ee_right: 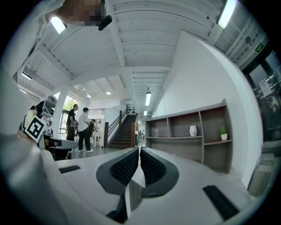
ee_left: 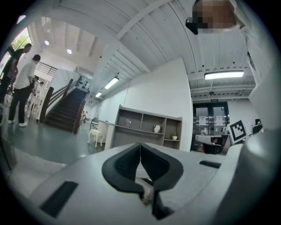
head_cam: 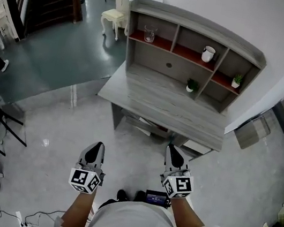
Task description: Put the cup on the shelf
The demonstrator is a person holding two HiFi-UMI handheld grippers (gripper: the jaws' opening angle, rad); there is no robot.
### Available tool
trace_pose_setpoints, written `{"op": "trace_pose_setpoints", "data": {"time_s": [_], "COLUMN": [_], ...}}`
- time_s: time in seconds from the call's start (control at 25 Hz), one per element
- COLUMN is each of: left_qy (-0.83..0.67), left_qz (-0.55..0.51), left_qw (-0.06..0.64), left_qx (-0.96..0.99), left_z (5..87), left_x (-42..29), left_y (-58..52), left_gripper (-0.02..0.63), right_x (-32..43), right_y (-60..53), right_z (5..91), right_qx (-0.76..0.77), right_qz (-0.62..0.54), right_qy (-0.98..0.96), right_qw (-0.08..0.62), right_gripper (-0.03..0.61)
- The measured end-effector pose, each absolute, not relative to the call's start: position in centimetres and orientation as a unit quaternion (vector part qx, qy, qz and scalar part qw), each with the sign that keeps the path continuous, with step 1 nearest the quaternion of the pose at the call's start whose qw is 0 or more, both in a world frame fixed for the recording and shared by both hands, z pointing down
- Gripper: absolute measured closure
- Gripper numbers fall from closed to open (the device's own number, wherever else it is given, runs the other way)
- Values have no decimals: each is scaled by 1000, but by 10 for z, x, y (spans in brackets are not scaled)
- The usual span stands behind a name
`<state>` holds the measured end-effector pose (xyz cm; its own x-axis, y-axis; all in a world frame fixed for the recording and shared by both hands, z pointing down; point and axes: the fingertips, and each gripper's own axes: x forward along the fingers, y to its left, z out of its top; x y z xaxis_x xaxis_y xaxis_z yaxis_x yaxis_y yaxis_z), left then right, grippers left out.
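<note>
A grey desk (head_cam: 170, 110) carries a shelf unit (head_cam: 200, 31) with red-lined compartments. A clear glass cup (head_cam: 149, 33) stands in the left compartment and a white cup (head_cam: 208, 54) in the middle one. Both grippers hang low over the floor, well short of the desk: the left gripper (head_cam: 97, 147) and the right gripper (head_cam: 172, 150) are shut, with nothing between the jaws. The left gripper view shows its gripper (ee_left: 140, 147) shut, with the glass cup (ee_left: 127, 123) and white cup (ee_left: 157, 128) far ahead. The right gripper (ee_right: 139, 151) is also shut, the white cup (ee_right: 193, 130) distant.
Small potted plants stand on the right shelf (head_cam: 237, 81) and on the desk (head_cam: 192, 85). A white stool (head_cam: 114, 16) is behind the desk at left, a cardboard box (head_cam: 251, 132) against the right wall. People (ee_right: 79, 127) stand near a staircase (ee_left: 63, 112). Cables lie on the floor (head_cam: 25, 217).
</note>
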<state>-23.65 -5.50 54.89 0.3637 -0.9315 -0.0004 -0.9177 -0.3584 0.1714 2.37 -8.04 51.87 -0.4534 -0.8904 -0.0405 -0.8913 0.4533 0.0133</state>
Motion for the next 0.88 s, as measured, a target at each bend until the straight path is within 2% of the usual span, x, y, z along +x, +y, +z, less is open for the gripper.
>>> {"op": "trace_pose_setpoints", "data": {"time_s": [0.36, 0.88], "left_qy": [-568, -579], "left_qz": [-49, -43], "left_qw": [57, 65], "left_qx": [820, 812], "left_z": [532, 543], "left_x": [-207, -147], "left_y": [-45, -24], "left_gripper": [601, 601], "right_x": [38, 109], "right_y": [-81, -61], "right_z": [507, 530], "right_qx": [-501, -491], "right_qz": [17, -1], "right_qy": [865, 871], "right_qw": [29, 17], "right_gripper": [540, 541]}}
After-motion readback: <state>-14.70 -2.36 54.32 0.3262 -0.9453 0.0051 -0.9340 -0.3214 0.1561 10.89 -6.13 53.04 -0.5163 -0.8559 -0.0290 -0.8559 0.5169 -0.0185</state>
